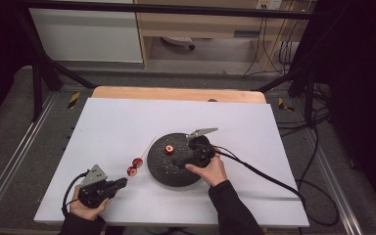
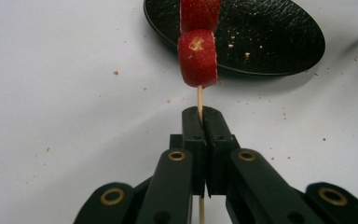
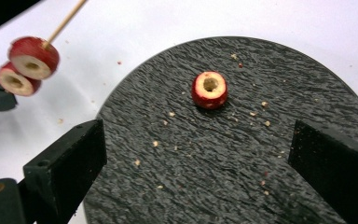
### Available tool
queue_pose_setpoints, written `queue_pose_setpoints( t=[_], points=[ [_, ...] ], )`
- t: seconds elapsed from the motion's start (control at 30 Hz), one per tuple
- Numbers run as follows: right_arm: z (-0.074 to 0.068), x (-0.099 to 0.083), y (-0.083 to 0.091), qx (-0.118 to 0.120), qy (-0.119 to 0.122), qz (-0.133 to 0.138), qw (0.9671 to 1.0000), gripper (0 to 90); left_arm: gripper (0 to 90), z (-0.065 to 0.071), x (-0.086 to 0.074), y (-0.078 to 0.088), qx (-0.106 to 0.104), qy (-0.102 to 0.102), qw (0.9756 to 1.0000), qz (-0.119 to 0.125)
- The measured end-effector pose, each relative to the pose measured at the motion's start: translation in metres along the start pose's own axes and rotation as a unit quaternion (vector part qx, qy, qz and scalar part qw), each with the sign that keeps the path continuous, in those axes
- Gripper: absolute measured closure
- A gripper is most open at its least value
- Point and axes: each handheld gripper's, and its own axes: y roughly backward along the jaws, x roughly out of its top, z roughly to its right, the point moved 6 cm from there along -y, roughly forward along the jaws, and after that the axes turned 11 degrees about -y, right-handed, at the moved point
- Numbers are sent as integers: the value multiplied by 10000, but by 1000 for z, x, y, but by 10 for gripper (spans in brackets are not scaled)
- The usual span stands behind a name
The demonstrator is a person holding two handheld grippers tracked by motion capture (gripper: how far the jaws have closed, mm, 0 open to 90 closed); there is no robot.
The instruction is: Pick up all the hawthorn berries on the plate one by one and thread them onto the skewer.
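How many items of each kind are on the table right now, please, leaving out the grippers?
Red fruit pieces on the skewer: 2
Red fruit pieces on the plate: 1
Wooden skewers: 1
Black plates: 1
Total: 5

This looks like a lab or test room, not a home. A white sheet [image 1: 127, 122] covers a wooden table [image 1: 176, 93] that stands inside a black metal frame [image 1: 39, 73]. Black cables [image 1: 274, 44] hang down past the table's far right corner and lie on the grey carpet floor [image 1: 10, 127]. A plain white cabinet [image 1: 85, 34] stands behind the far edge.
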Motion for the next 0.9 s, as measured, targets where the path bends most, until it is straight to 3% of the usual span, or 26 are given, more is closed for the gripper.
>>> queue_pose_setpoints(
  t=[0.13,0.57,0.9],
  points=[
    [1,7,-5,-27,-8,-94,10000,52,885,-6,-2,1,42,98,9999,-3],
    [-3,30,-29,-149,155,-492,9986,95,885,-8,-3,-1,90,69,9999,-62],
    [-4,40,-52,-282,264,-860,9955,259,885,-7,-3,-2,96,39,9999,-85]
  ],
)
